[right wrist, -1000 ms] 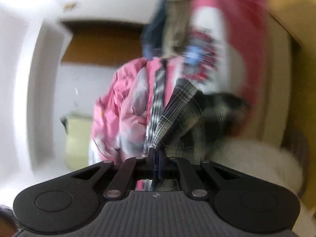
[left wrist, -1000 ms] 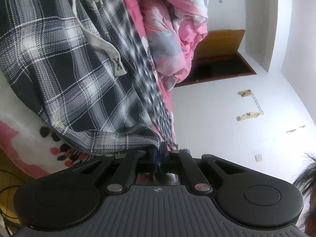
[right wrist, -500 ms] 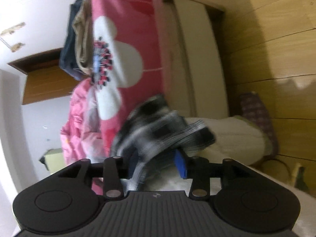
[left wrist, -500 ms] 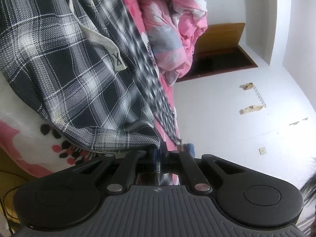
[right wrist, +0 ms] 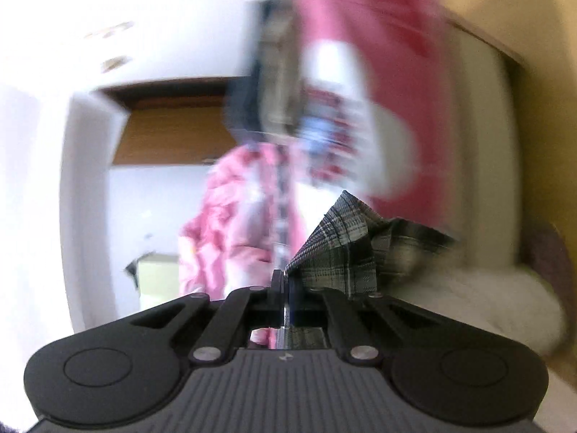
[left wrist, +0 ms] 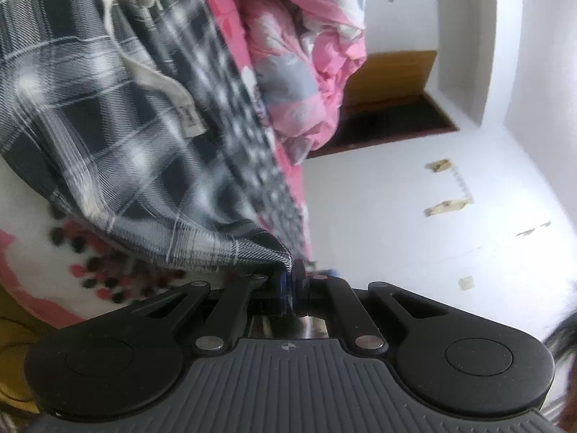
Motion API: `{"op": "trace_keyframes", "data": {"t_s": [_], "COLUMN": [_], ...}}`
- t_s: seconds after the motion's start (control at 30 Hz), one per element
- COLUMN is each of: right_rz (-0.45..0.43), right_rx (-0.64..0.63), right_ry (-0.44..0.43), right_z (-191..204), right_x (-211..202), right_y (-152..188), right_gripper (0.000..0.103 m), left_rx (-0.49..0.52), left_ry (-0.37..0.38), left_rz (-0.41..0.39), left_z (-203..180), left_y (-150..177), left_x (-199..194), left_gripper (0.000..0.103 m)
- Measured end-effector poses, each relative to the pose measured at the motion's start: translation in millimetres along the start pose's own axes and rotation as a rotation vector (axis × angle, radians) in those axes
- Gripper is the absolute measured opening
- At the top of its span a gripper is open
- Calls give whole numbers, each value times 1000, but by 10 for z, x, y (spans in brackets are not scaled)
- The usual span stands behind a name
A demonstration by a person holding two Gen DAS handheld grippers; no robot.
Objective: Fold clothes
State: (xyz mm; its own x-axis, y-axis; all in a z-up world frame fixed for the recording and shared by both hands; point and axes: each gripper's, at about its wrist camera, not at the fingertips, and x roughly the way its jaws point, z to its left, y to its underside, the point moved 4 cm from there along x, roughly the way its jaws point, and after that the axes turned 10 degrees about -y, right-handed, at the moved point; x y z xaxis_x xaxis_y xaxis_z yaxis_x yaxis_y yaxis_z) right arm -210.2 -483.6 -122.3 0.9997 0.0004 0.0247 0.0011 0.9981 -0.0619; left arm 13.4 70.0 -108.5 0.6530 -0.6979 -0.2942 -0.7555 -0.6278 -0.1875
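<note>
Plaid garment (left wrist: 119,151) — both hand-held grippers clamped.

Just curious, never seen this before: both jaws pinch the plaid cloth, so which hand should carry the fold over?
Probably the right: right gripper pinches a free corner of the plaid garment; left gripper anchors the bulk.

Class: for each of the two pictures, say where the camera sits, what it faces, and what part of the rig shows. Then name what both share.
Left wrist: on the left gripper, facing the plaid garment it pinches; black fingers show.
Right wrist: on the right gripper, shut on a blurred plaid corner; black fingers show.
Shared: plaid garment, pink quilt, white wall.
</note>
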Motion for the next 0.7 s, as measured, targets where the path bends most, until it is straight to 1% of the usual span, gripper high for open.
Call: {"op": "trace_keyframes", "data": {"t_s": [0.03,0.1,0.2,0.23,0.27,0.33,0.37,0.43,0.5,0.53,0.6,0.63,0.7], "right_rz": [14,65,162,190,210,239,245,250,240,229,206,193,158], "right_rx": [-36,-75,-101,-117,-146,-220,-262,-326,-359,-372,-367,-357,-324], "right_ry": [-17,-20,-46,-72,-119,-226,-276,-357,-385,-382,-341,-306,-202], "right_z": [153,354,707,883,1127,1655,1891,2241,2325,2279,2009,1811,1309], "right_x": [140,605,1582,1903,2165,2550,2638,2712,2654,2591,2422,2321,2084], "right_y": [-72,-203,-341,-371,-374,-345,-322,-290,-307,-326,-401,-450,-560], "right_gripper": [2,2,2,2,2,1,1,1,1,1,1,1,1], "left_rx": [-14,-40,-117,-126,-124,-105,-92,-62,-32,-17,0,-2,8], "left_ry": [15,34,61,73,82,111,125,138,151,153,124,103,57], "left_rz": [-2,-17,-66,-91,-120,-165,-178,-174,-171,-167,-135,-109,-69], "left_z": [-31,-99,-211,-262,-329,-466,-528,-601,-675,-699,-640,-581,-468], "left_y": [-24,-109,-358,-428,-499,-595,-615,-571,-526,-499,-394,-326,-201], "left_x": [21,88,221,238,239,216,199,185,170,168,221,257,309], "left_gripper": [0,0,0,0,0,0,0,0,0,0,0,0,0]}}
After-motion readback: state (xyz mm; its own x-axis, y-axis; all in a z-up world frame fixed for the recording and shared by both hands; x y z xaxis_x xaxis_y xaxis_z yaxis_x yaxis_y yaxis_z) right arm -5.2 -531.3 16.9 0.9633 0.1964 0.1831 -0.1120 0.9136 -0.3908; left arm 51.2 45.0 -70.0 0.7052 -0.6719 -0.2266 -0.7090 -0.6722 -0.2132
